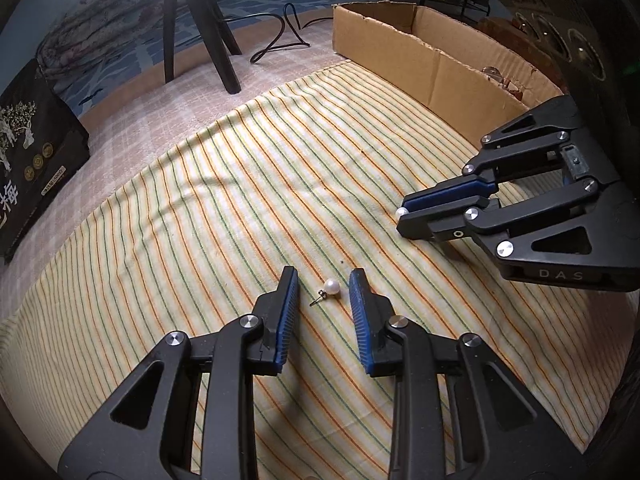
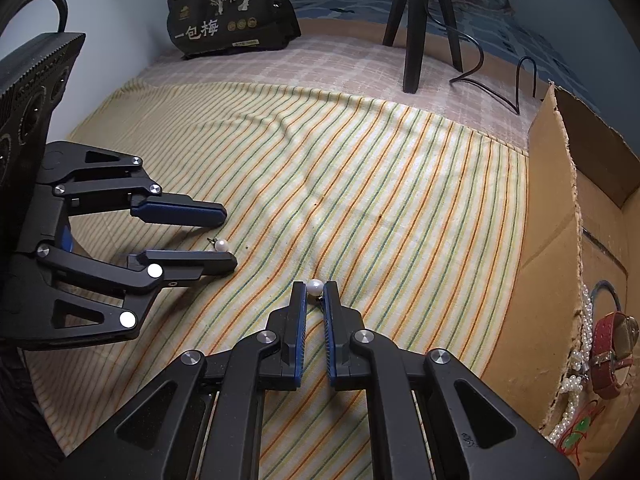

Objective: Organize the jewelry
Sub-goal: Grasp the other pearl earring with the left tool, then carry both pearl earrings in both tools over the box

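Loose pearl earring [image 1: 330, 289] flat on cloth, post toward left hand-held gripper [image 1: 323, 280].

This looked like a room in a home, most likely a bedroom. The work lay on a soft surface spread with a yellow cotton cloth striped in green and orange [image 1: 200, 208] over a pale pink checked towel [image 2: 320, 68]. Behind it sat a blue patterned quilt [image 1: 120, 24], bunched as bedding would be. A black snack bag printed with white trees and Chinese characters [image 2: 228, 12] leaned against the pale wall. A torn brown cardboard box [image 1: 420, 40] served as a makeshift tray, and the black legs of a small tripod [image 1: 200, 28] stood beside a loose black cable [image 1: 284, 36].
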